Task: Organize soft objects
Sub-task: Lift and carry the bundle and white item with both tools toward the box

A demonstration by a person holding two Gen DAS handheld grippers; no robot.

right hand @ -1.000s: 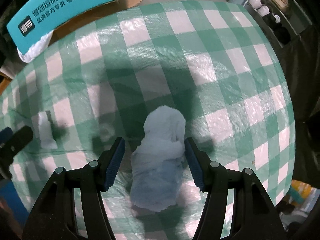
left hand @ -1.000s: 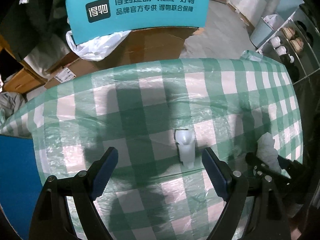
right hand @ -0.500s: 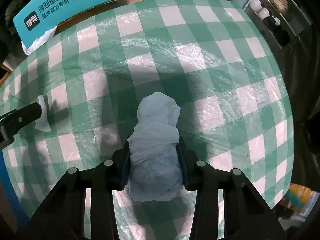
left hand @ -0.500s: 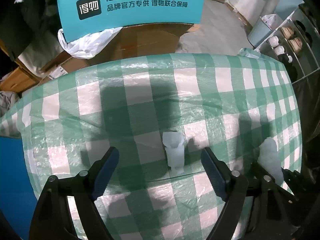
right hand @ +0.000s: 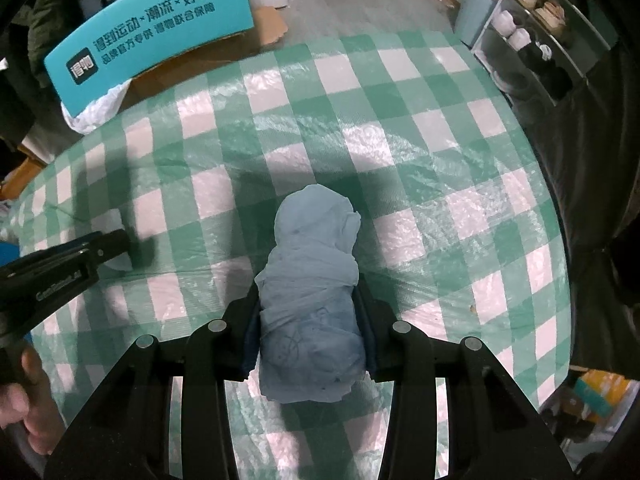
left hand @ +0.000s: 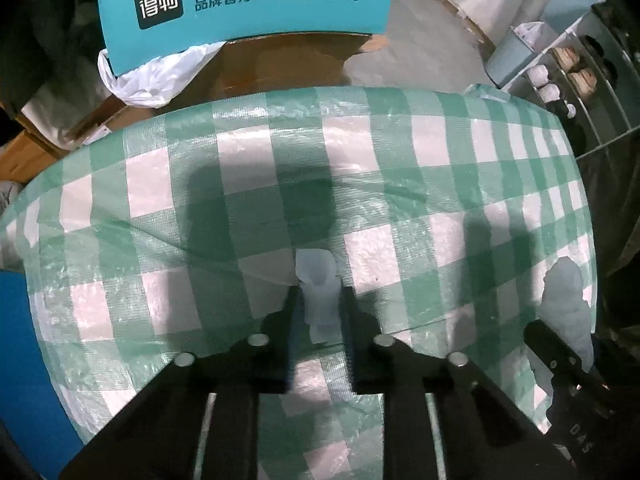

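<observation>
Right gripper (right hand: 308,320) is clamped around the lower half of the blue cloth bundle (right hand: 310,288), whose long axis runs along the fingers and out past the tips; it looks just clear of the green-checked tablecloth (right hand: 420,208). Left gripper (left hand: 319,312) has just been closing and now pinches the small white wad (left hand: 318,292), also lying lengthwise between the jaws, top end poking forward, on or barely off the cloth. Each hand already has its own item, bundles well apart side by side; far edge has the teal sign (left hand: 248,4), no obvious drop spot visible.
</observation>
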